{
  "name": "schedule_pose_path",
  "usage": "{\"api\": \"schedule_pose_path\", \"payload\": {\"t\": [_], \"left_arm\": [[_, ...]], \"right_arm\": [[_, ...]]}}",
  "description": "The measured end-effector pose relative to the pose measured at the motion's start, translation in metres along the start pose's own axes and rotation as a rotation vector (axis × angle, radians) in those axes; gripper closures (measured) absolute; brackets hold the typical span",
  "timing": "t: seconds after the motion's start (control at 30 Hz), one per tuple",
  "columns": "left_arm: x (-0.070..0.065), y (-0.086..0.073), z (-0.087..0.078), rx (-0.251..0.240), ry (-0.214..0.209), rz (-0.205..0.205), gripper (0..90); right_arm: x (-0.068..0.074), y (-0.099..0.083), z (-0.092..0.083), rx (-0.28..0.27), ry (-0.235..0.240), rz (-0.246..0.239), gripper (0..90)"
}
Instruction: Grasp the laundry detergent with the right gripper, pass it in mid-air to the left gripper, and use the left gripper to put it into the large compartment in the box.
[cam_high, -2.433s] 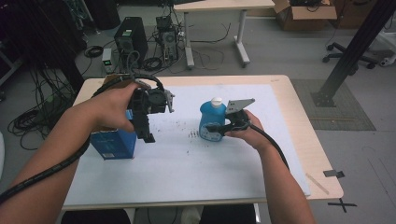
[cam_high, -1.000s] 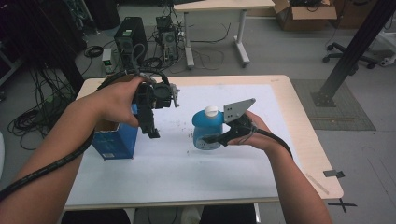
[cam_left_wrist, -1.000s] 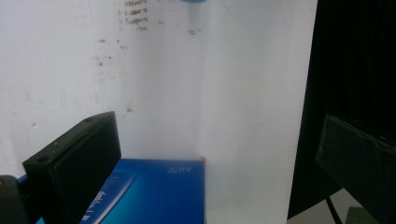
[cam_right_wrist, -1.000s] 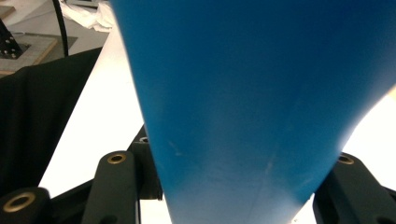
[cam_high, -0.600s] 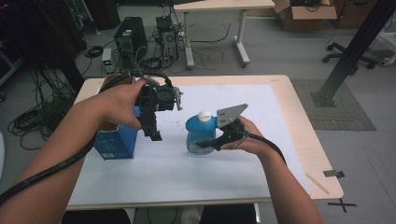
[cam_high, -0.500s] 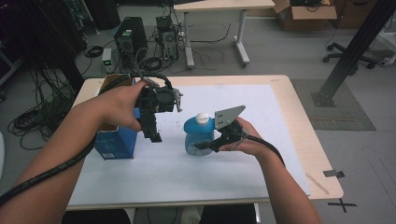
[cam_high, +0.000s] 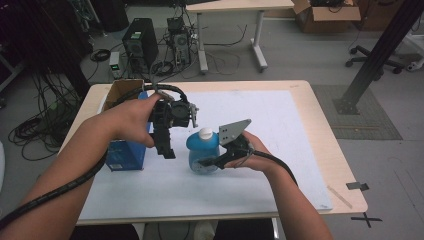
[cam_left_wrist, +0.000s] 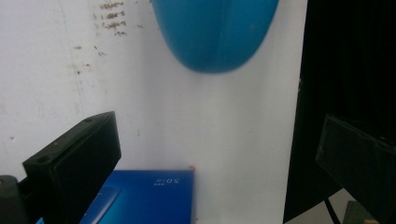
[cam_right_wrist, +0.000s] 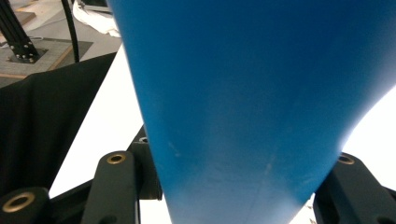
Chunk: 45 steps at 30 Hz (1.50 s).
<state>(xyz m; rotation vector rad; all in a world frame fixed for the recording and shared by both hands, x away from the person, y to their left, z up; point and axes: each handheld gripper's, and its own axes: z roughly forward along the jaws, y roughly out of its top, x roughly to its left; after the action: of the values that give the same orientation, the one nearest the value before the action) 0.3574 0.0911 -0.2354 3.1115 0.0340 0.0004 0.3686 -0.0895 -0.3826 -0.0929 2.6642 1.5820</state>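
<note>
Currently right tool (cam_high: 212, 162) clamps the blue bottle (cam_high: 202, 152) upright mid-tabletop, presenting its white cap (cam_high: 205, 133) to the open left tool (cam_high: 167, 150)

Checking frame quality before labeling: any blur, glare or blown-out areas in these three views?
High view: evenly lit, sharp, blue bottle and right gripper clear. Left gripper view: bottle soft at the top edge, white table cover bright, no hard glare. Right gripper view: bottle too close, out of focus; white cover blown out at right.

The right gripper (cam_high: 212, 162) has carried the blue bottle (cam_high: 202, 150) leftward and nearer the person; left gripper (cam_high: 167, 150) raised.
</note>
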Motion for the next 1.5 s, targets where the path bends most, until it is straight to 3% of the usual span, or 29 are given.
{"api": "schedule_pose_path", "payload": {"t": [0.73, 1.5], "left_arm": [[-0.004, 0.013, 0.004, 0.002, 0.009, 0.019, 0.1], [-0.006, 0.016, 0.010, 0.001, 0.032, 0.028, 0.5]], "right_arm": [[0.003, 0.011, 0.028, -0.013, 0.043, 0.010, 45.8], [0.002, 0.026, 0.037, -0.009, 0.038, 0.005, 45.7]]}}
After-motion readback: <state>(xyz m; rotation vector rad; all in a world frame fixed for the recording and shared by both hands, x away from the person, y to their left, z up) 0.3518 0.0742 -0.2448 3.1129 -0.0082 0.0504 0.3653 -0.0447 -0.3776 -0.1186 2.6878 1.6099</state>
